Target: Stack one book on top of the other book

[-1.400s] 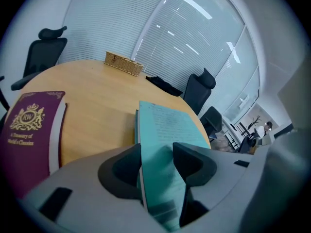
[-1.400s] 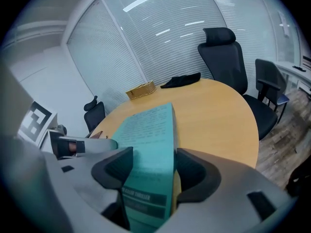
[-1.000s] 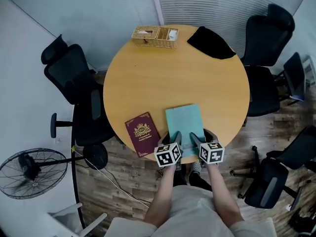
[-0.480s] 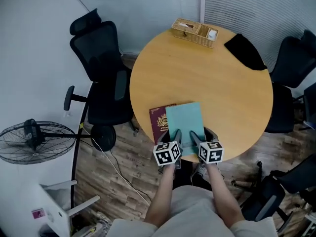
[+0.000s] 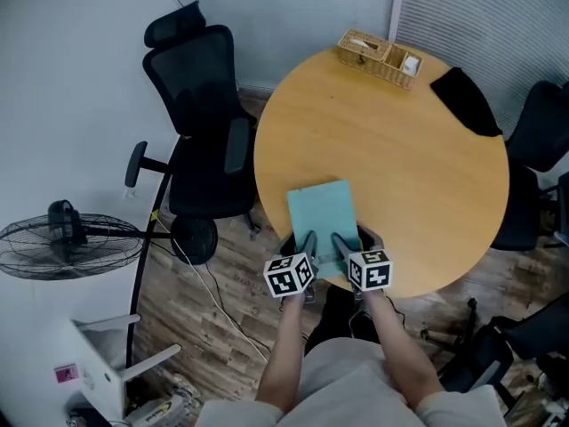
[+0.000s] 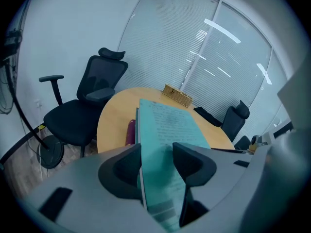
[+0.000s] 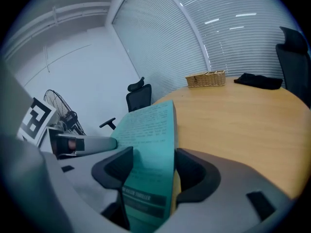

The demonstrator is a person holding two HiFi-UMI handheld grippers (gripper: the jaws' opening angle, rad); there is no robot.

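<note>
No text is legible: the print lines and dark label on the teal book are too blurred, and the marker cubes carry only black-and-white square patterns.

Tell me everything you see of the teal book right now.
The teal book is thin and closed, with dark print on its cover. The left tongs and right tongs each clamp its near edge, holding it roughly flat over the table, above the maroon book, whose edge peeks out at its left.
</note>
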